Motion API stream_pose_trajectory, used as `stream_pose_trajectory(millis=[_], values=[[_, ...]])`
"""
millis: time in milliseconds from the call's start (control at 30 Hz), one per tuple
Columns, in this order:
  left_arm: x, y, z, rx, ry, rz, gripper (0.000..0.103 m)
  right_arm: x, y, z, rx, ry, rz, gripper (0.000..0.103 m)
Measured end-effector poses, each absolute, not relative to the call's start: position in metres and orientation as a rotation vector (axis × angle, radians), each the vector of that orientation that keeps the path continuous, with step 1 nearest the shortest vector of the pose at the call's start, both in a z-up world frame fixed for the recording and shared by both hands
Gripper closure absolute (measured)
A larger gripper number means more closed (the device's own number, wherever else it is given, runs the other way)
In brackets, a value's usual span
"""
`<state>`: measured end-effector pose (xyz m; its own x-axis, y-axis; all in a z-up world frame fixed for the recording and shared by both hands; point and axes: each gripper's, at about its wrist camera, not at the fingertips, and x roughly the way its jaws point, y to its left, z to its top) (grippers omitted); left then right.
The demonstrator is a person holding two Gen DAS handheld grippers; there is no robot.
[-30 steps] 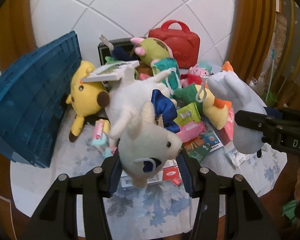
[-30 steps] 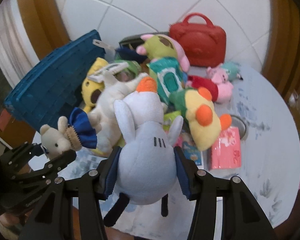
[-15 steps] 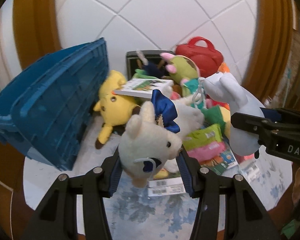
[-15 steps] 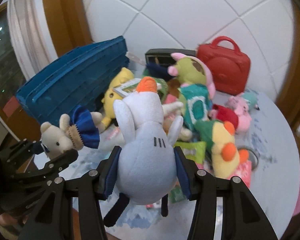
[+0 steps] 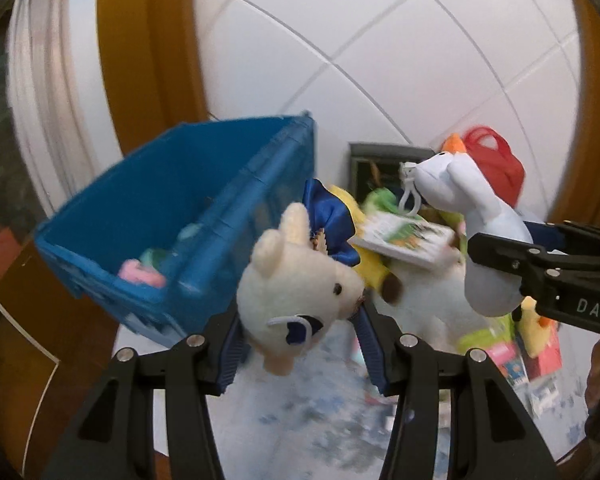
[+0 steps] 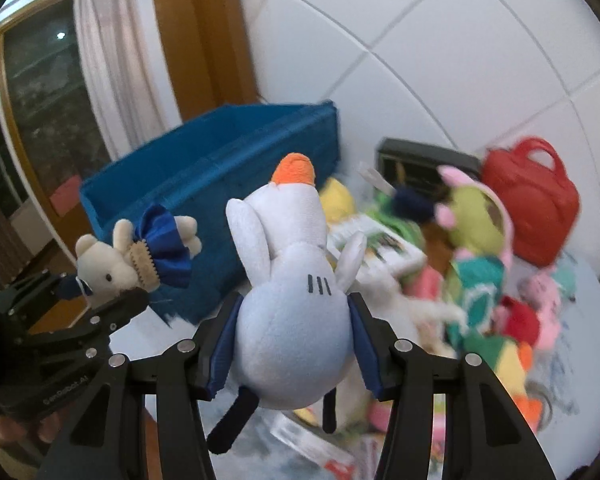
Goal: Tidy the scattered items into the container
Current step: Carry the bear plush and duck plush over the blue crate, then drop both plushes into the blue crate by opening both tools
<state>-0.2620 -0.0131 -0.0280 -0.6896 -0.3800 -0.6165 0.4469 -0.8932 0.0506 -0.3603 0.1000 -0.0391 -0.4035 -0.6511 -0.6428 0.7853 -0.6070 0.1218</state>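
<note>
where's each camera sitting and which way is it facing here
Left wrist: on the left claw, looking down its fingers at the blue crate; it grips a cream bear plush.
Right wrist: on the right claw, facing the crate and toy pile; it grips a pale blue bird plush, and fingertips of a hand show at lower left.
Shared: crate, both plushes, red bag, each other's claw.

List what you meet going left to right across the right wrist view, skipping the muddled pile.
Left gripper holding cream bear → blue crate → pale blue bird plush in right gripper → red bag.
</note>
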Motion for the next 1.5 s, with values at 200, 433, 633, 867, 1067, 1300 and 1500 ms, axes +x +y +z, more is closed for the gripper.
stream_pose_trajectory(millis=[200,433,633,867,1067,1300,1500], values=[[-0.261,-0.109,-0.003,0.828,0.135,-2.473,0.053,-0.359,0.01,-0.007,0.744,0.241,-2.03,0.051],[-0.277,-0.232,0.007,0.843,0.133,-2.466,0.053,-0.367,-0.113,0.014,0.703,0.187,-2.018,0.051],[-0.303,-0.31,0.005,0.893,0.15,-2.488,0.053,-0.385,-0.19,0.011,0.742,0.201,-2.047,0.051],[-0.329,-0.348,-0.011,0.945,0.185,-2.51,0.024,-0.408,-0.226,-0.002,0.8,0.208,-2.107,0.034],[-0.334,-0.364,-0.023,0.951,0.218,-2.515,0.013,-0.411,-0.239,-0.009,0.813,0.246,-2.159,0.005],[-0.332,-0.36,-0.03,0.97,0.259,-2.516,0.012,-0.406,-0.229,-0.011,0.8,0.272,-2.211,0.0],[-0.321,-0.333,-0.024,0.939,0.25,-2.551,0.012,-0.391,-0.195,-0.011,0.784,0.285,-2.251,0.0]])
